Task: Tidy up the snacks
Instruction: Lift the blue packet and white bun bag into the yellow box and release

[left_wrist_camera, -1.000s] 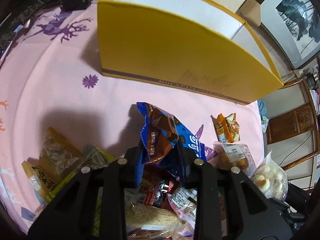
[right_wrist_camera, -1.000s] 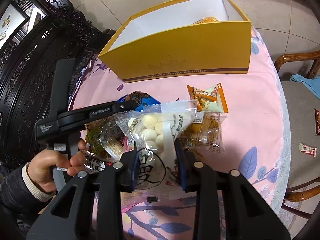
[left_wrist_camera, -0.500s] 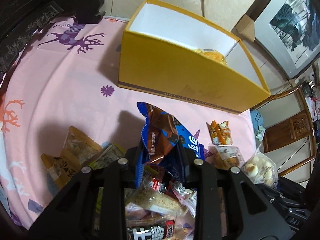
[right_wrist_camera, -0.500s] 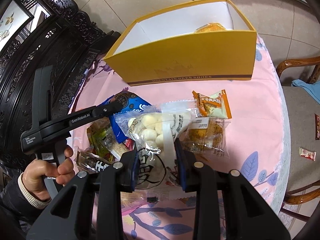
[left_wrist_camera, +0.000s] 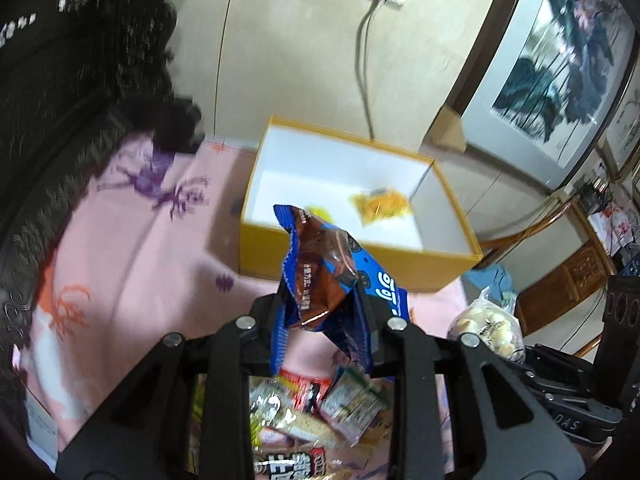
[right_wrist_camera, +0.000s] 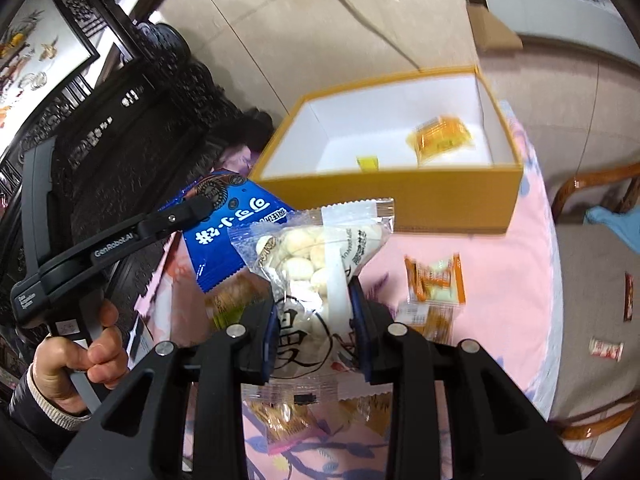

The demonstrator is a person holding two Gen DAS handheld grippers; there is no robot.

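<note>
Landmark: one yellow box (right_wrist_camera: 400, 196), open-topped, white inside, standing on a pink patterned tablecloth (right_wrist_camera: 500, 272).

Inside the box: two items. One orange packet (right_wrist_camera: 442, 140) lies toward the right end of the floor; one small yellow piece (right_wrist_camera: 368, 163) lies against the near wall, left of the orange packet.

In front of the box, on the cloth:
- One orange-edged sachet (right_wrist_camera: 434, 280), right of centre.
- One clear packet with brown contents (right_wrist_camera: 430, 318), just nearer than the sachet, touching it.
- One heap of mixed snack packets (left_wrist_camera: 320, 412) below the left gripper; count not readable.

Off the cloth, right of the box, on the floor: two small wrappers, one dark red (right_wrist_camera: 629, 296), one pale with red ends (right_wrist_camera: 606, 349).

Grippers: two.
- Left gripper (left_wrist_camera: 320, 316): jaws nearly closed, pinching one blue-and-brown snack bag (left_wrist_camera: 324, 272) by its lower part; the bag stands upright, clear of the heap, in front of the box's near wall. A person's hand (right_wrist_camera: 80, 356) grips its handle.
- Right gripper (right_wrist_camera: 314, 320): jaws nearly closed, clamping one clear bag of round white pieces (right_wrist_camera: 316, 264) at mid-height; bag upright, in front of the box's near wall, beside the blue bag.
</note>
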